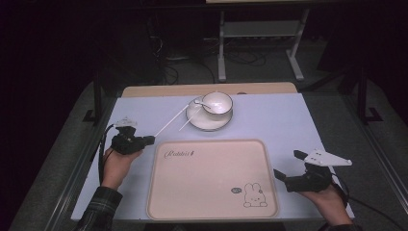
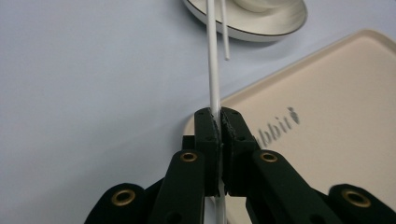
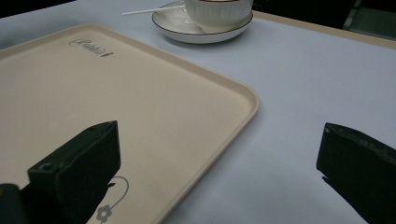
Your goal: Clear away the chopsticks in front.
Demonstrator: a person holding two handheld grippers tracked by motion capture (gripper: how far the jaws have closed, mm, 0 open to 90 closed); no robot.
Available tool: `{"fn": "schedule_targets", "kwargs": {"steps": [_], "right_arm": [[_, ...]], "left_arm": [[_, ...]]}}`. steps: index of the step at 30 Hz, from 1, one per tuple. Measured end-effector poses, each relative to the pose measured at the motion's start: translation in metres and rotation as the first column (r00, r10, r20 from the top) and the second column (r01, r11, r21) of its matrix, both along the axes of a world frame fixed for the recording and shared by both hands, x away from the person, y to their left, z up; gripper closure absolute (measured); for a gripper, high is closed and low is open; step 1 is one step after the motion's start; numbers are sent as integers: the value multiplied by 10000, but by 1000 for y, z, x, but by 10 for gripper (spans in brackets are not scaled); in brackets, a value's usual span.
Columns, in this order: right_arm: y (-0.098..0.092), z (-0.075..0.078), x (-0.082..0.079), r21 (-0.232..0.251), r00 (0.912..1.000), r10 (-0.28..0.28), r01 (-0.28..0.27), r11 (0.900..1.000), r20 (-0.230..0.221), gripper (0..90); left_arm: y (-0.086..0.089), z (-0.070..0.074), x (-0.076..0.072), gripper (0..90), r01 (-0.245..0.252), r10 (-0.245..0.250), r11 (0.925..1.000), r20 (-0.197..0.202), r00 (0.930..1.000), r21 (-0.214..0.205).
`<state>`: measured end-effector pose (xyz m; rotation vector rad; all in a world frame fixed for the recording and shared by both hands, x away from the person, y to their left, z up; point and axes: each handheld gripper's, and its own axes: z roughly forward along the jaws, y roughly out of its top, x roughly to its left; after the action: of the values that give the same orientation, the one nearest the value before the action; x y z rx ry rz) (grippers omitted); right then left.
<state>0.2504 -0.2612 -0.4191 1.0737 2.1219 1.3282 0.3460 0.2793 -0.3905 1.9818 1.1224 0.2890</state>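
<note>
glossy white ceramic saucer (image 2: 261, 23), smooth white plastic chopstick (image 2: 214, 70), matt beige plastic tray (image 1: 211, 180), matt black jaws

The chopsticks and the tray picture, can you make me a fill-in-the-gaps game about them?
1. The left gripper is shut on one white ____.
2. The other chopstick rests with its far end on the ____.
3. The bowl sits on the plate with a ____ inside it.
4. The animal drawn on the tray is a ____.

Missing words: chopstick; plate; spoon; rabbit
</note>
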Motion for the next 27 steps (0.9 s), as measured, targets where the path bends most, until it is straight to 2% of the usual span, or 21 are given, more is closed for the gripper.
{"fn": "schedule_targets", "kwargs": {"steps": [2, 9, 16, 27], "right_arm": [[0, 0, 0, -11, 10000, -8, 8, 10000, -5, 0], [0, 0, 0, -28, 10000, -23, 23, 10000, -20, 0], [0, 0, 0, -53, 10000, -39, 39, 10000, -4, 0], [0, 0, -1, -99, 10000, -60, 60, 9999, 8, 0]], "left_arm": [[-2, 1, -10, 861, 151, -151, 9998, 9, 9999, -92], [-16, -2, -40, 861, 840, -840, 9965, -127, 9964, -25], [-31, -11, -61, 861, 1482, -1471, 9888, -484, 9879, 192], [-41, -19, -63, 861, 1797, -1757, 9824, -744, 9816, 510]]}}
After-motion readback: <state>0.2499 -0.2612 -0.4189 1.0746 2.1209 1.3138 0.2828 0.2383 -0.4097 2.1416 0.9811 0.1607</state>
